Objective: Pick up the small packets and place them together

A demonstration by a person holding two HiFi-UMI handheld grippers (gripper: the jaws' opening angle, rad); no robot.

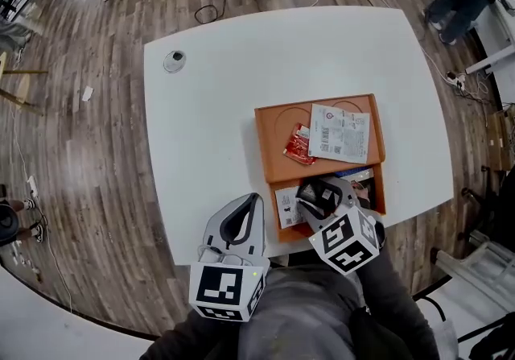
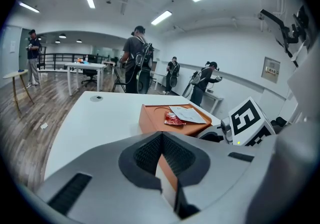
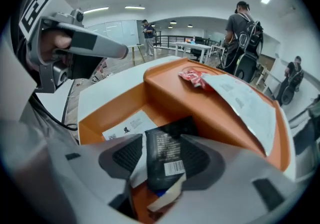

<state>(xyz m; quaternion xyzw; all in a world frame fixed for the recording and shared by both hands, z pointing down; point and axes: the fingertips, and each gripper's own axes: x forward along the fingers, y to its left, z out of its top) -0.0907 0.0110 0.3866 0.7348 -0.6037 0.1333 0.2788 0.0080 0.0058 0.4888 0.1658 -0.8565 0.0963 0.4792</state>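
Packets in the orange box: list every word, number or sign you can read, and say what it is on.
Black packet: white print and a barcode, too blurred to read.
Large white packet: print too small to read.
Red packet: unreadable.
Small white packet: print too small to read.
No text is legible.

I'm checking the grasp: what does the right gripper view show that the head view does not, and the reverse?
Only the right gripper view: the right claw with its jaws standing apart, and a glossy black packet bearing a white barcode label between them. Only the head view: the whole white table and a small round grey disc near its far left corner. Both: the orange tray, with the small red packet and the flat white printed packet on its raised part.
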